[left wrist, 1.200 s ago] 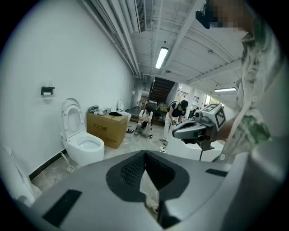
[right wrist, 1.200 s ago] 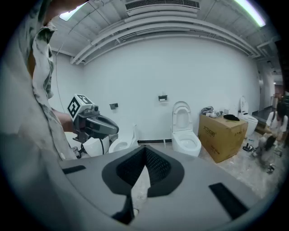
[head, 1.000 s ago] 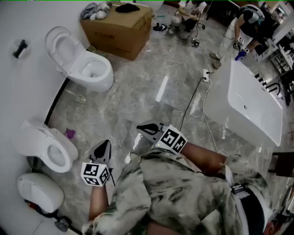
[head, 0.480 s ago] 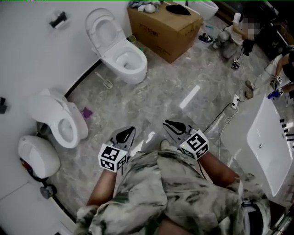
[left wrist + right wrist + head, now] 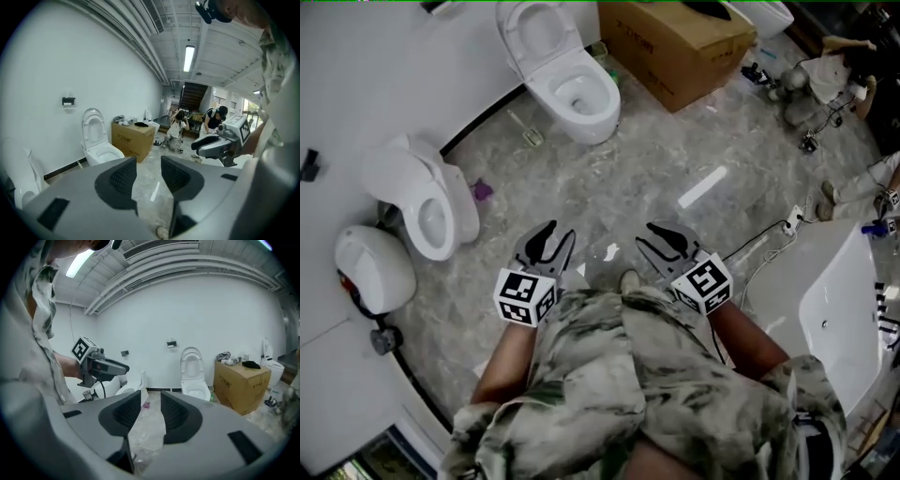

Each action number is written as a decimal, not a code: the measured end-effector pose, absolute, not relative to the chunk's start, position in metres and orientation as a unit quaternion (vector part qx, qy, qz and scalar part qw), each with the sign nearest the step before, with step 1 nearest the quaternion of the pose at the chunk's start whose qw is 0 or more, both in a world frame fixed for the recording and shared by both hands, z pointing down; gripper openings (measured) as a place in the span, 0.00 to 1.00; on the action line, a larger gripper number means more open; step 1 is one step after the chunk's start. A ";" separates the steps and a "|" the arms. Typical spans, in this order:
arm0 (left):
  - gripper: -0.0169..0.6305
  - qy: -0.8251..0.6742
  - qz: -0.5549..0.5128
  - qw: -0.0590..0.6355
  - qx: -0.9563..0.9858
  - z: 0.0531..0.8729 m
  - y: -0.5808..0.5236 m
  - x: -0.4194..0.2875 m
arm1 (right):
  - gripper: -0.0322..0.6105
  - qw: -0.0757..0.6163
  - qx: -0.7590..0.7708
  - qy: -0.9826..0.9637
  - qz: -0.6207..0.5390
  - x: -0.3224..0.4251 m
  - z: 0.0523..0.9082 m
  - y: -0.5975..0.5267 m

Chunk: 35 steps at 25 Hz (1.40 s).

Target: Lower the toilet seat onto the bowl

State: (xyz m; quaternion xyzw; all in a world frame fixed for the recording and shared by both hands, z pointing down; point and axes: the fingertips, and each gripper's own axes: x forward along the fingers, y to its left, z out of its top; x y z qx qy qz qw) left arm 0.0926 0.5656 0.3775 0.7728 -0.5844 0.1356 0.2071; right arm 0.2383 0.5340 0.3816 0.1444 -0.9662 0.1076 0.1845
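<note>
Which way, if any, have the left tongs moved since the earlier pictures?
Yes: the left tongs moved nearer the open toilet, the gap in head view shrinking. Jaws have just been opening, empty.

1. Site type: a bare industrial hall used as a sanitary-ware test area, not a home bathroom
2. Three units line one white wall (image 5: 375, 75): far toilet (image 5: 567, 80), middle toilet (image 5: 431, 202), near toilet (image 5: 375, 267)
3. A freestanding bathtub (image 5: 834, 309) stands on the open marble-pattern floor (image 5: 628, 178)
4. A cardboard box (image 5: 684, 47) and a loose cable (image 5: 750, 248) lie on that floor, under exposed ceiling ducts (image 5: 153, 16)
</note>
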 end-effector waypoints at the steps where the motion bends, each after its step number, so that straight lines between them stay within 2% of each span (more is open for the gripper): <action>1: 0.27 -0.587 0.136 0.212 0.769 0.380 0.562 0.092 | 0.28 0.185 0.143 -0.966 0.111 0.238 0.385 0.529; 11: 0.27 -0.579 0.134 0.236 0.769 0.406 0.481 0.035 | 0.25 0.204 0.159 -0.957 0.132 0.183 0.408 0.450; 19: 0.27 -0.544 0.136 0.216 0.800 0.395 0.387 -0.059 | 0.22 0.213 0.197 -0.949 0.120 0.084 0.388 0.369; 26: 0.27 -0.528 0.141 0.204 0.812 0.404 0.346 -0.134 | 0.20 0.204 0.214 -0.948 0.117 0.009 0.386 0.331; 35: 0.27 -0.541 0.130 0.231 0.798 0.417 0.306 -0.166 | 0.17 0.218 0.199 -0.948 0.120 -0.018 0.387 0.282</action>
